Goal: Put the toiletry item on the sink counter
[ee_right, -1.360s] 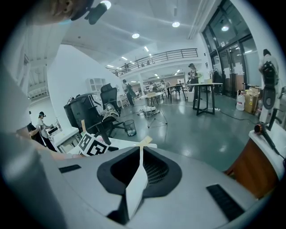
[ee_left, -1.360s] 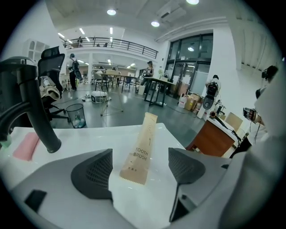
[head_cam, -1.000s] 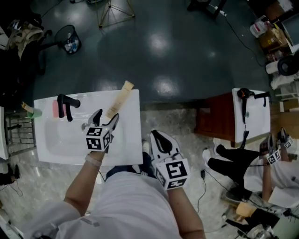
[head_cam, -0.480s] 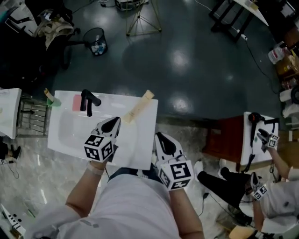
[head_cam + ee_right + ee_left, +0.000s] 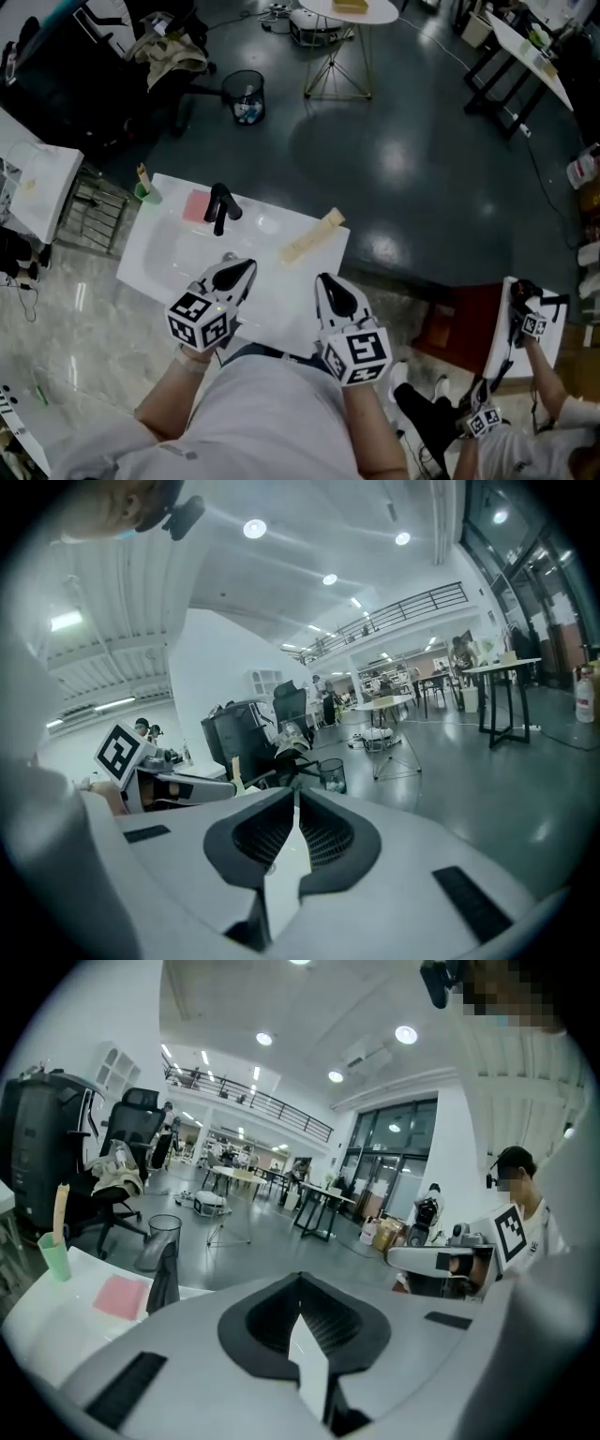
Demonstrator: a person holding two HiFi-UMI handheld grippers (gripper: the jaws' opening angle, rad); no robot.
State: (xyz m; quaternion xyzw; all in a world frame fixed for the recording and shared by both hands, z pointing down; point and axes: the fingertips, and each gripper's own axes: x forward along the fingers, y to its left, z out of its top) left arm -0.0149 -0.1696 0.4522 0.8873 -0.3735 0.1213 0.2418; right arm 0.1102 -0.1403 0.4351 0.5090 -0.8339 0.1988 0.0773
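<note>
The white table (image 5: pixel 281 295) with its sunken basin fills the middle of the head view. The left gripper (image 5: pixel 247 267) hangs over the near side of the basin, its jaws pressed together with nothing between them. The right gripper (image 5: pixel 322 279) is over the table's near right corner, jaws likewise together and empty. The long beige toiletry item (image 5: pixel 312 237) lies flat at the far right corner, apart from both grippers, one end reaching past the far edge. A black faucet (image 5: pixel 220 206) stands at the far edge, a pink block (image 5: pixel 196 206) just left of it, and a green cup (image 5: pixel 145 192) at the far left corner.
</note>
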